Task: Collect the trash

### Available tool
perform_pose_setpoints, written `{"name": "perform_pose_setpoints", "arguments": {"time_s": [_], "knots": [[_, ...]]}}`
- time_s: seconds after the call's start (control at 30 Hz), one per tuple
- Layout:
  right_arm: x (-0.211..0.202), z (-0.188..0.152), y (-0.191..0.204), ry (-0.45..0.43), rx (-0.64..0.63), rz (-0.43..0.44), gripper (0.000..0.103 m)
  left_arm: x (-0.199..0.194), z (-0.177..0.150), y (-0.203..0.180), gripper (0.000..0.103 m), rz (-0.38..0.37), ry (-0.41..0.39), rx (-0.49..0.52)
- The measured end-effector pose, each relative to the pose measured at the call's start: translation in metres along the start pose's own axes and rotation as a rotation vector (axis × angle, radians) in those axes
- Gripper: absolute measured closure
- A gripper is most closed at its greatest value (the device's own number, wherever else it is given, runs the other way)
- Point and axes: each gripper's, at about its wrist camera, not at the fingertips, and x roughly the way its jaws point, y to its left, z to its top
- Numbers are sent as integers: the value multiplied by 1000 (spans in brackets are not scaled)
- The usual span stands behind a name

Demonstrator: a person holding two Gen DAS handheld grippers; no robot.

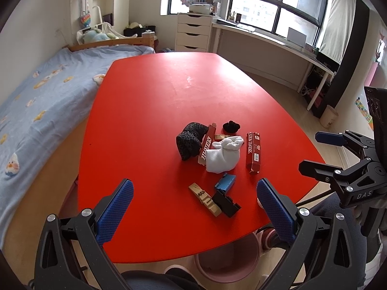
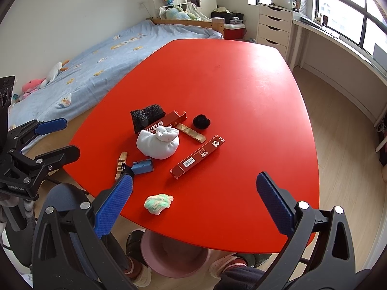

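Observation:
Trash lies on the red table [image 1: 154,111] [image 2: 241,91]: a long red carton [image 1: 253,151] [image 2: 198,156], a second red carton [image 1: 207,145] [image 2: 167,122], a blue box [image 1: 225,182] [image 2: 142,166], a tan insert [image 1: 204,198] [image 2: 120,162], a black tray [image 1: 226,203]. A white sock bundle [image 1: 223,154] [image 2: 158,143], a dark patterned one [image 1: 189,140] [image 2: 146,116], a black ball [image 1: 231,126] [image 2: 201,121] and a green-pink ball [image 2: 157,203] lie among them. My left gripper [image 1: 194,207] [image 2: 54,136] is open and empty above the near edge. My right gripper [image 2: 194,200] [image 1: 314,149] is open and empty.
A pink bin [image 1: 227,263] [image 2: 174,256] stands on the floor under the table's near edge, between the person's feet. A bed [image 1: 41,91] runs along the left. A white desk [image 1: 273,46] and drawers [image 1: 193,32] stand at the back right.

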Motion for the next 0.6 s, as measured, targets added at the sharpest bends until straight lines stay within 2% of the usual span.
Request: {"name": "perform_pose_setpoints", "arguments": {"time_s": [0.6], "knots": [[31, 26, -14, 78, 34, -21, 3, 31, -16, -11, 5, -40, 141, 41]]}}
